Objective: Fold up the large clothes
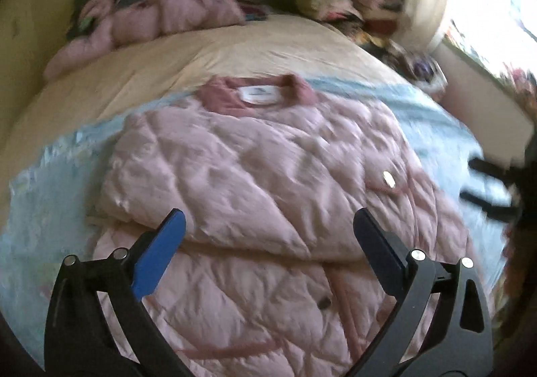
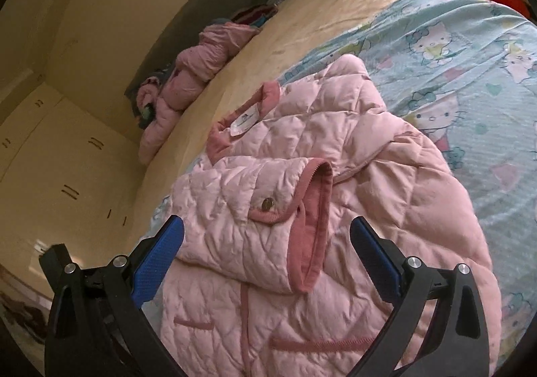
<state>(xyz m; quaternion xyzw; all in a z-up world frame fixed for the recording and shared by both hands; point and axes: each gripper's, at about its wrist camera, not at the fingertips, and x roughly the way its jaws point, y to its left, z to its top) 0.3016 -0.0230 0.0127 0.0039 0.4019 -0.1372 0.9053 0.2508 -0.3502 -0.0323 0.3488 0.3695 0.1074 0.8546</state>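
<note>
Quilted pink jacket [image 2: 335, 175] lies on the bed [image 2: 453, 51], one sleeve folded across.

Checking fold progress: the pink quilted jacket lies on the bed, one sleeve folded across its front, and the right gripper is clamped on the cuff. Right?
Not quite. In the right wrist view the right gripper is open, holding nothing; the cuff lies free. The pink quilted jacket lies on the bed, sleeve folded across.

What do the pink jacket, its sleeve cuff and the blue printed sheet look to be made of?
Pink jacket: quilted, padded shell, probably a thin synthetic; diamond stitching puffs up and the surface has a faint sheen. Sleeve cuff: darker pink ribbed knit, matte, with fine ridges along its edge. Blue printed sheet: soft woven fabric, likely cotton or a blend, matte with cartoon prints.
</note>
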